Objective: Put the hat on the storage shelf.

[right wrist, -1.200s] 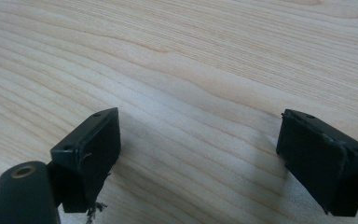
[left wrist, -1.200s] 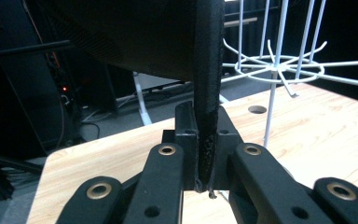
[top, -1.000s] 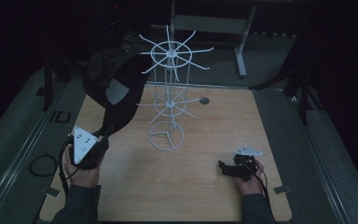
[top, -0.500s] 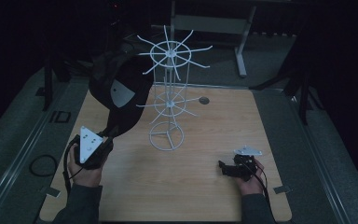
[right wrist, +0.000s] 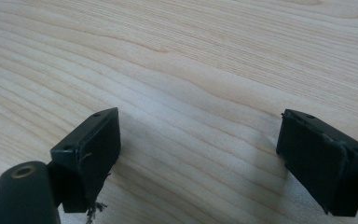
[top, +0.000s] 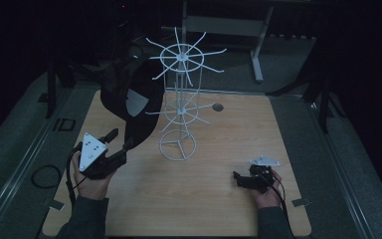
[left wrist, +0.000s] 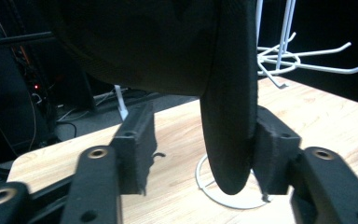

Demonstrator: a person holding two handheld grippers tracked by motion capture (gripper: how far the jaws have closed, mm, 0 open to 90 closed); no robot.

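A black cap (top: 129, 99) hangs at the left side of a white wire hook rack (top: 179, 107) standing mid-table. My left gripper (top: 120, 140) is open just below the cap. In the left gripper view the cap's brim (left wrist: 228, 116) hangs down between the jaws of this gripper (left wrist: 205, 154), touching the right jaw, with a wide gap to the left one. The rack's lower hooks (left wrist: 284, 60) show behind. My right gripper (top: 238, 179) lies on the table at the front right, open (right wrist: 200, 149), with bare wood between its jaws.
The wooden table (top: 214, 209) has a small round hole (top: 217, 107) behind the rack. Dark padded floor surrounds it, with a cable loop (top: 45, 177) at the left. A metal stand leg (top: 256, 45) rises beyond the far edge.
My left gripper has shifted slightly right, toward the rack, and its jaws have come apart around the brim. The cap has swung closer to the rack. The right gripper has stayed put.
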